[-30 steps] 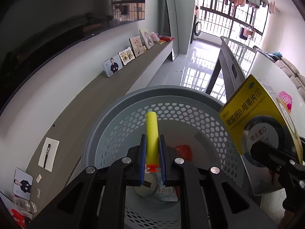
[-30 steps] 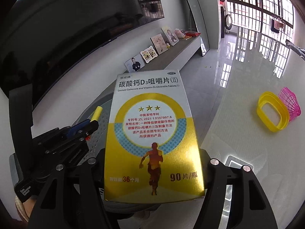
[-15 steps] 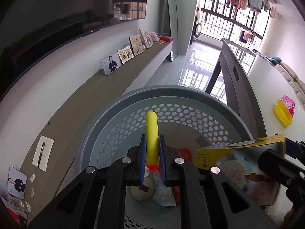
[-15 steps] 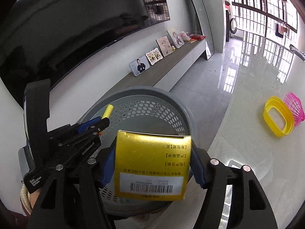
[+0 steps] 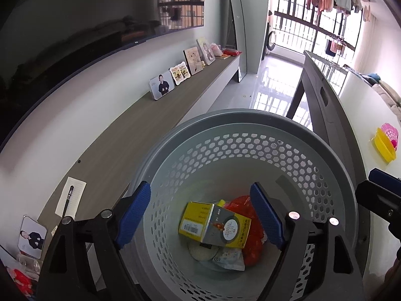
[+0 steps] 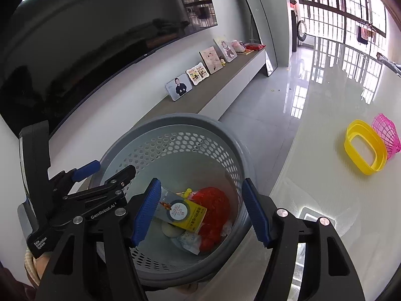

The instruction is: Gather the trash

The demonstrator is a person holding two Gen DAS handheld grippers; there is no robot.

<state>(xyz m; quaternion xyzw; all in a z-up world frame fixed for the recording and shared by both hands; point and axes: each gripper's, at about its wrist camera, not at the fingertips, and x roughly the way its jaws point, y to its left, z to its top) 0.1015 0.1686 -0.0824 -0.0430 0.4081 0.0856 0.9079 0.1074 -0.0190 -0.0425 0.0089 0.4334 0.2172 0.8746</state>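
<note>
A grey perforated trash bin (image 5: 250, 130) (image 6: 175, 125) stands below both grippers. At its bottom lie a yellow pill box (image 5: 213, 225) (image 6: 185, 213), a red wrapper (image 5: 253, 235) (image 6: 215, 205), a small yellow piece (image 5: 220, 202) (image 6: 187, 191), a round pale item (image 5: 200, 250) and a white packet (image 5: 229, 260). My left gripper (image 5: 200, 213) (image 6: 105, 170) is open and empty over the bin. My right gripper (image 6: 200, 213) is open and empty over the bin; only its tip (image 5: 378, 195) shows in the left wrist view.
A white table (image 6: 338, 175) at the right holds a yellow basket (image 6: 363, 148) (image 5: 383, 145) and a pink basket (image 6: 386, 135). A long wooden shelf (image 5: 150, 125) with photo frames (image 5: 161, 87) runs along the left wall under a dark TV. A notepad with pen (image 5: 70, 198) lies on it.
Both grippers opened. The yellow stick left the left gripper and the yellow pill box left the right gripper; both now lie in the bin.
</note>
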